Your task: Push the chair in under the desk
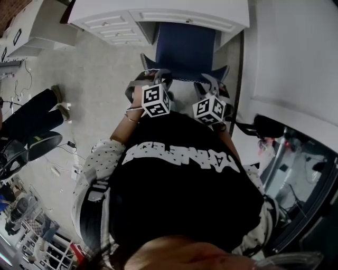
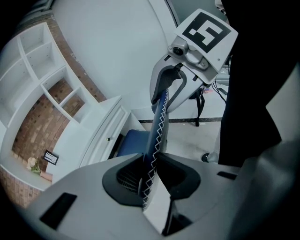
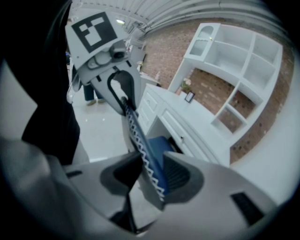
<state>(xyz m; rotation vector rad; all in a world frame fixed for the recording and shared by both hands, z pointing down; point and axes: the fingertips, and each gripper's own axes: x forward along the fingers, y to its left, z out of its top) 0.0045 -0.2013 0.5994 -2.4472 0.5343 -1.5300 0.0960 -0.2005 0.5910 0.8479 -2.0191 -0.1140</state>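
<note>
Clenched on the top edge of the chair back (image 2: 159, 122) with left hand-held gripper (image 2: 151, 176) and right hand-held gripper (image 3: 149, 174), spaced apart, likely for a straight push. Already partly tucked under the worktop (image 1: 174, 9).

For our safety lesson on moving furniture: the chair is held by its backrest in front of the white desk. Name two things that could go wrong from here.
1. The left hand-held gripper and the right hand-held gripper pinch only the stitched top edge of the backrest; a hard push might make a grip slip.
2. The seat sits beside the drawers of the desk; a skewed push could knock it against them.
</note>
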